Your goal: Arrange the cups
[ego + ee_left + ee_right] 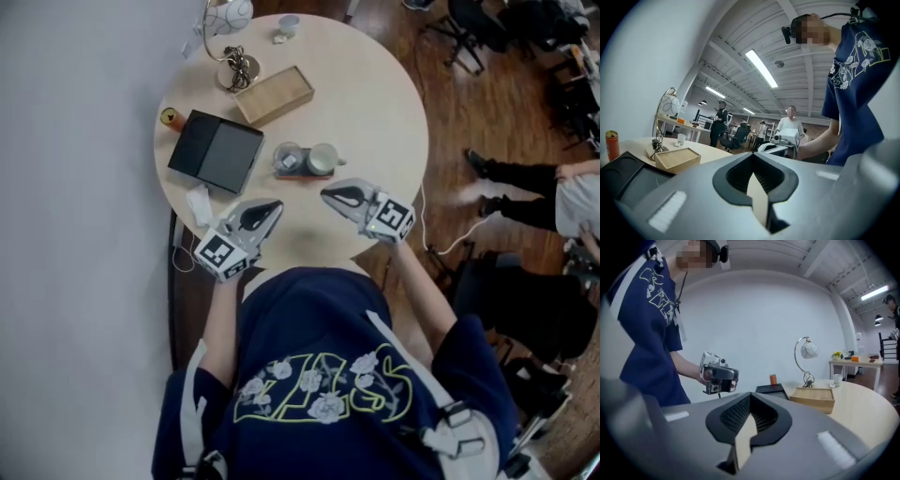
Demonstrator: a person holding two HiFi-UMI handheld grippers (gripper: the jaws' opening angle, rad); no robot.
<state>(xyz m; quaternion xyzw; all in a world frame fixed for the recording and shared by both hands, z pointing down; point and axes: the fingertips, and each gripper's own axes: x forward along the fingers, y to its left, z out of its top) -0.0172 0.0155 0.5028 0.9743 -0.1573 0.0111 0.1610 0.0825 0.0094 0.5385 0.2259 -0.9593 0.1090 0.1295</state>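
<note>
1. Okay, your left gripper (pixel 270 210) hangs over the near edge of the round table (pixel 375 103). Its jaws are pressed together with nothing between them, and its own view shows the tips meeting on bare air.
2. Your right gripper (pixel 330 194) is the same story: jaws together and empty. Its tips aim across at the left one, so the two face each other just short of the cups.
3. The cups sit a little in from that near edge. A grey cup (pixel 288 157) and a pale cup (pixel 322 158) stand side by side on a small tray (pixel 302 173), and neither is touched.
4. From the pose, both tools look parked above the surface rather than committed. Shut jaws can't take a rim, so you'd need to spread one pair before going in.
5. Toward the left edge lies a black box (pixel 216 150), and beyond it a wooden box (pixel 274 94) and a lamp (pixel 231 19). A small white cup (pixel 288 26) stands alone at the far edge and is likely part of what you're arranging.
6. Watch what looks like the pale cup's handle, jutting toward your right gripper. A careless approach could nudge the cup off the tray.
</note>
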